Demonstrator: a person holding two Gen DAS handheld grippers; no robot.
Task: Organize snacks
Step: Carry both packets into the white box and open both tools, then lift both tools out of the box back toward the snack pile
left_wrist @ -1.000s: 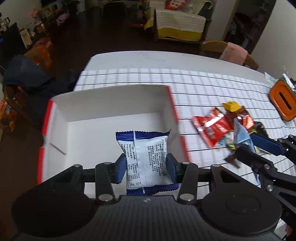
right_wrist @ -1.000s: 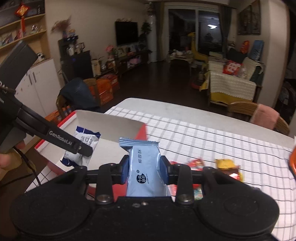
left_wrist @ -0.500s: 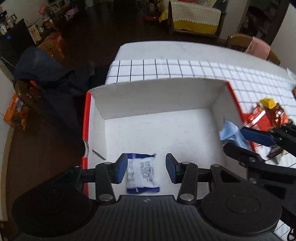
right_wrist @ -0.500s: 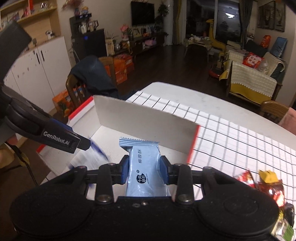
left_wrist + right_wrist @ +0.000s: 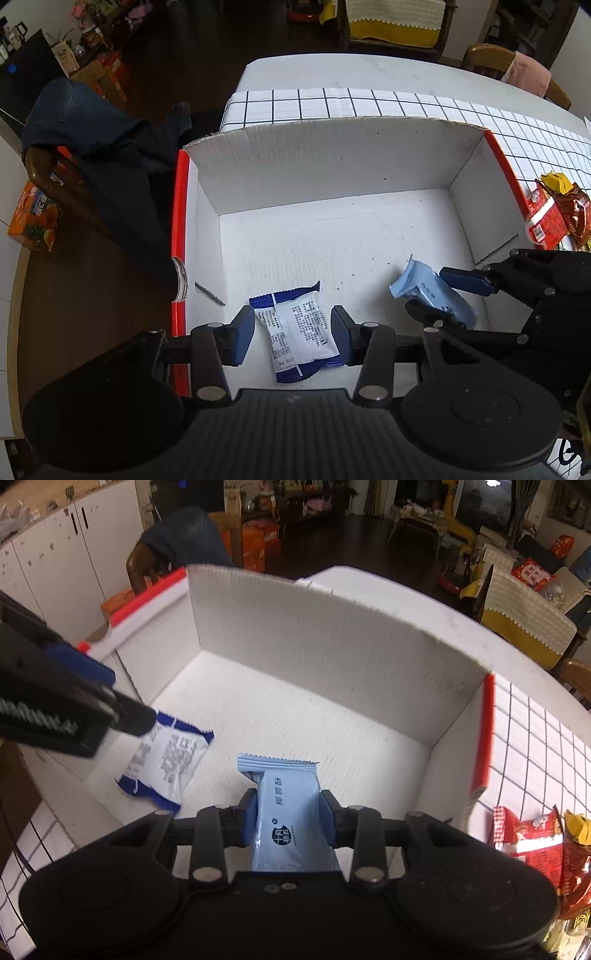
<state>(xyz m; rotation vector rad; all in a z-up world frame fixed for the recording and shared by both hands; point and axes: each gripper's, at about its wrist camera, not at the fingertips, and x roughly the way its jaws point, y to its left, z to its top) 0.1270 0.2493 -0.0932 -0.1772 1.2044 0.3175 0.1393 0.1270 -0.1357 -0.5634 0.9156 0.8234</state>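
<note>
Light blue snack bar [image 5: 291, 812]: long axis runs straight out along the right gripper [image 5: 288, 821], crimped far end pointing toward the far wall of the white box [image 5: 332, 162]; seen from the left wrist it [image 5: 432, 291] tilts down over the box floor near the right wall. Right gripper pinched tight on this bar, both blue pads pressed against its sides. Wrapper pale blue, matte, dark round logo and a column of dark characters on the face. Blue-and-white packet [image 5: 299, 328] lies flat on the box floor near the near-left corner, long axis roughly toward the far wall, slightly skewed; white printed back panel up, dark blue borders, serrated ends. Left gripper [image 5: 293, 334] partly open, its pads standing either side of that packet; no contact visible, packet rests on the floor on its own. Outside the box's right wall, red and yellow snacks [image 5: 554, 214] lie on the grid-patterned bench [image 5: 369, 103].
</note>
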